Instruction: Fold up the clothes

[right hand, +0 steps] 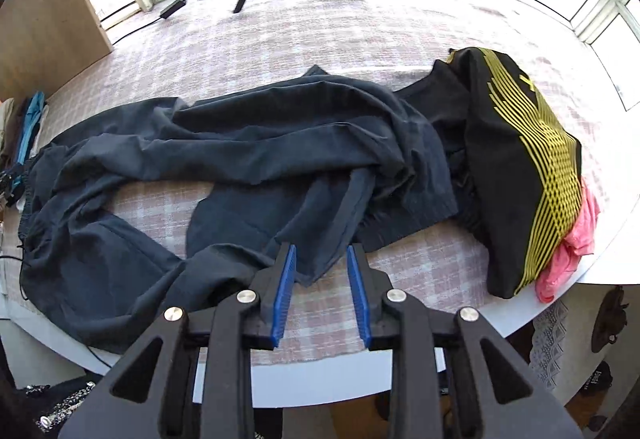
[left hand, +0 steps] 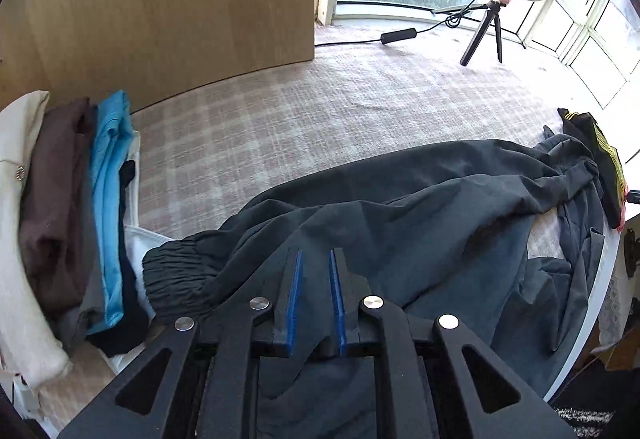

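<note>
Already you have a stack of folded clothes (left hand: 80, 207) at the left end of the checked table (left hand: 280, 111). Your dark trousers (right hand: 248, 159) lie rumpled across the middle, unfolded. Both your left gripper (left hand: 316, 259) and right gripper (right hand: 321, 255) stand slightly apart over them, gripping nothing. A black-and-yellow garment (right hand: 520, 167) and a pink one (right hand: 572, 247) wait at the right.

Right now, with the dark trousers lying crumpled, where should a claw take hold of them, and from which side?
Probably the gathered elastic cuff of the dark trousers, coming from above. It is a thick, bunched end lying exposed at the garment's left, beside the folded stack, so it pinches easily and lets the leg be drawn straight.
</note>
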Tool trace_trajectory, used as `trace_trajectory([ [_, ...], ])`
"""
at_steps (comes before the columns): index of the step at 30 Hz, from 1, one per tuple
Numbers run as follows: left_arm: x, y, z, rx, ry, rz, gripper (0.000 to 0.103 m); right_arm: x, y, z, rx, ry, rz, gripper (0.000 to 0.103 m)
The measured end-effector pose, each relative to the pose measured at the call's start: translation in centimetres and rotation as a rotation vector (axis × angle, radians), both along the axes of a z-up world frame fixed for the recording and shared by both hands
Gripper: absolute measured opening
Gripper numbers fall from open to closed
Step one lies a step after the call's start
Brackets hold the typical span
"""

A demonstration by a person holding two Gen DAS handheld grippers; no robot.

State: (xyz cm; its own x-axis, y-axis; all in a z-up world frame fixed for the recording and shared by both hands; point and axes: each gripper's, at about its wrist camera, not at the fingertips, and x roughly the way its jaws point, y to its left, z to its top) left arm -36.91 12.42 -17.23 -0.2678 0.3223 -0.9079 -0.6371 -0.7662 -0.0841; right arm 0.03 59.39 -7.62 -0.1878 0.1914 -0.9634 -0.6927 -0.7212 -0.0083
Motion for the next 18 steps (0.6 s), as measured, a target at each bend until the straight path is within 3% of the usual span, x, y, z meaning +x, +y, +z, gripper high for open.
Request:
trace_trajectory([
  [2, -0.7, 0.9, -0.8, -0.028, -0.013, 0.001, 0.014, 0.8, 2.7, -0.9, 0.001, 0.027, -0.052, 0.040],
  [6, -1.3, 1.0, -1.8, -0.065, -0.039, 0.023, 0.014, -0.2, 7.5, -3.7, 0.033, 0.015, -0.087, 0.042],
  [11, -1.1, -0.4, -1.8, -0.098, -0.043, 0.056, 0.014, -3.4, 9.2, -6.8, 0.015, -0.022, 0.032, 0.042],
  [14, -1.0, -1.3, -1.8, -0.098, -0.052, 0.082, 0.014, -5.0, 7.8, -7.7, 0.057, -0.055, 0.169, 0.043],
  [17, -1.1, -1.7, -2.0, -0.101, -0.062, 0.105, 0.014, -6.2, 7.0, -9.0, 0.118, -0.120, 0.252, 0.045],
  [18, -1.1, -1.6, -2.1, -0.103, -0.068, 0.110, 0.014, -6.1, 7.2, -9.1, 0.098, -0.112, 0.253, 0.044],
])
